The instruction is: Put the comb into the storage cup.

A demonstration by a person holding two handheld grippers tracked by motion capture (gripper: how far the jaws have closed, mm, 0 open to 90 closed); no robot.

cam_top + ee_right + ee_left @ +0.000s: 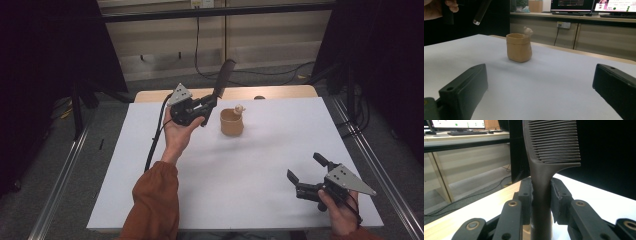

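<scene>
Nearest the high camera, a rust-orange sleeve point(150, 205) comes up from the bottom edge onto the white worktop point(240, 170), the biggest thing in view, a pale sheet laid over a wooden top whose far edge shows as a tan strip. Dark stands and cables sit on the grey floor behind it.

Next in size, the left claw point(206, 106) is held up off the worktop near its far left part, in a raised hand point(176, 131), with its grey three-cornered plate on top. Its jaws are pressed onto the handle of a dark comb point(222, 77); in the left gripper view the comb point(546, 170) stands upright between the two pads, teeth pointing to the right of that view, handle running down past the jaws. From above, the comb rises away from the claw toward the far edge, tilted slightly right.

At the near right corner of the worktop, the right claw point(306, 167) is low over the sheet, its jaws spread wide with nothing between them; the right gripper view shows bare white surface between the two black jaws.

Smallest, a tan cup point(232, 122) stands upright just right of the left claw, with a small pale figure on its far rim. In the right gripper view the cup point(519, 48) is well ahead of the open jaws.
</scene>
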